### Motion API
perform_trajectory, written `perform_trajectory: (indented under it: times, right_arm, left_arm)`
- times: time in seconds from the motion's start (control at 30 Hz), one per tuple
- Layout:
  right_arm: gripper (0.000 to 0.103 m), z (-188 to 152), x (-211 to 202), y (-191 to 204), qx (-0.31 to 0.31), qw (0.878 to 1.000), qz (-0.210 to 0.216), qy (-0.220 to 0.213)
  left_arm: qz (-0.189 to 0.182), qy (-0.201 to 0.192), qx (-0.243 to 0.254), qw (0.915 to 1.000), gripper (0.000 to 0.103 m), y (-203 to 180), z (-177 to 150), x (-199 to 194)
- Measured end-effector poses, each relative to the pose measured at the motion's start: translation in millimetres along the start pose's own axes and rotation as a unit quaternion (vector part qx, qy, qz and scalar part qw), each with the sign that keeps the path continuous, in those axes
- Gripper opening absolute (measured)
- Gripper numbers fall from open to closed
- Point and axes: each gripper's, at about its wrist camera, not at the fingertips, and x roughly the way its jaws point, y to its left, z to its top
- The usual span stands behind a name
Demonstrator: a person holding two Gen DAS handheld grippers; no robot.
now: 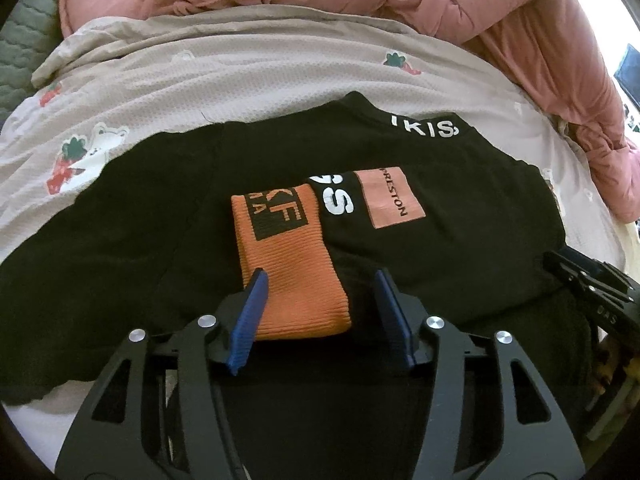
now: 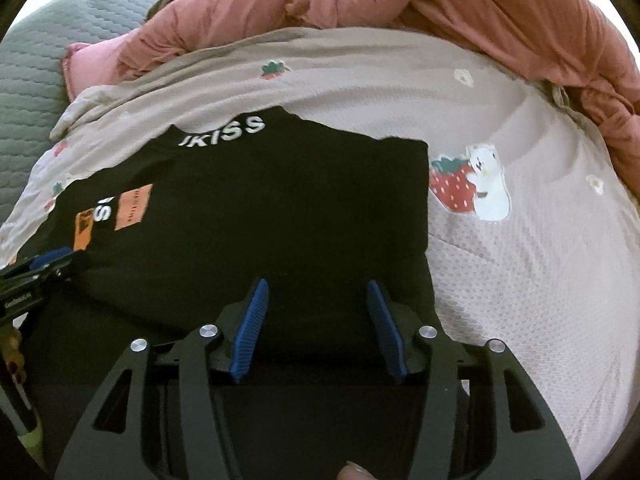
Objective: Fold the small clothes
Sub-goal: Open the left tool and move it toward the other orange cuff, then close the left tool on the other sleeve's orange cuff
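Orange cuff (image 1: 288, 264) left view, strawberry print (image 2: 454, 184) right

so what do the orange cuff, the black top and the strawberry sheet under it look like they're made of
The orange ribbed cuff looks like knit, matte, with fine parallel ribs along it. The black printed top seems a soft matte jersey, probably cotton, though its weave is too dark to read. The pale strawberry-print sheet shows a honeycomb mesh texture, likely a thin synthetic or cotton knit.

black garment (image 2: 248, 216) "UKISS", patch (image 1: 390, 198) "PRESTON"
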Motion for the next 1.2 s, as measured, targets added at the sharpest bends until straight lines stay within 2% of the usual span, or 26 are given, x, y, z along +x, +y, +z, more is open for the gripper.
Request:
perform_trajectory:
  times: [0.03,0.1,0.13,0.17,0.23,0.3,0.4,0.43,0.47,0.73,0.77,0.8,1.03,1.2]
  right_arm:
    - [0.053,0,-3,3,-0.003,1.0,0.002,-0.002]
    - [0.063,0,-9,8,-0.008,1.0,0.007,-0.01]
    - [0.063,1,-10,12,-0.011,1.0,0.008,-0.013]
    - [0.064,2,-14,16,-0.016,1.0,0.01,-0.018]
    - [0.072,1,-18,22,-0.024,0.999,0.01,-0.024]
    - [0.075,1,-23,28,-0.027,0.999,0.013,-0.03]
    - [0.084,2,-29,37,-0.033,0.999,0.019,-0.037]
    - [0.087,3,-31,40,-0.034,0.998,0.02,-0.041]
    - [0.087,3,-35,44,-0.036,0.998,0.023,-0.047]
    - [0.09,5,-51,71,-0.057,0.996,0.033,-0.067]
    - [0.091,5,-52,75,-0.058,0.995,0.035,-0.069]
    - [0.097,6,-54,79,-0.061,0.995,0.037,-0.071]
    - [0.097,6,-65,102,-0.079,0.992,0.05,-0.081]
    - [0.097,8,-72,121,-0.095,0.99,0.061,-0.089]
  left_arm:
    - [0.0,-0.001,-0.001,1.0,0.047,1,0,-2]
    - [-0.001,-0.008,-0.003,1.0,0.055,2,1,-8]
    - [0.0,-0.012,-0.003,0.9999,0.059,3,1,-11]
    - [0.002,-0.017,-0.003,0.9999,0.061,5,1,-15]
    - [0.005,-0.026,-0.006,0.9996,0.063,9,1,-23]
    - [0.008,-0.034,-0.013,0.9993,0.073,15,0,-29]
    - [0.033,-0.053,-0.019,0.9979,0.076,26,-3,-42]
    - [0.038,-0.056,-0.023,0.9974,0.083,29,-3,-46]
    - [0.045,-0.063,-0.028,0.9966,0.086,34,-4,-50]
    - [0.096,-0.1,-0.042,0.9895,0.091,60,-15,-78]
    - [0.102,-0.103,-0.043,0.9886,0.091,62,-17,-80]
    - [0.105,-0.104,-0.043,0.9881,0.091,64,-18,-82]
    - [0.128,-0.128,-0.065,0.9813,0.092,85,-27,-99]
    - [0.167,-0.132,-0.074,0.9744,0.092,102,-34,-106]
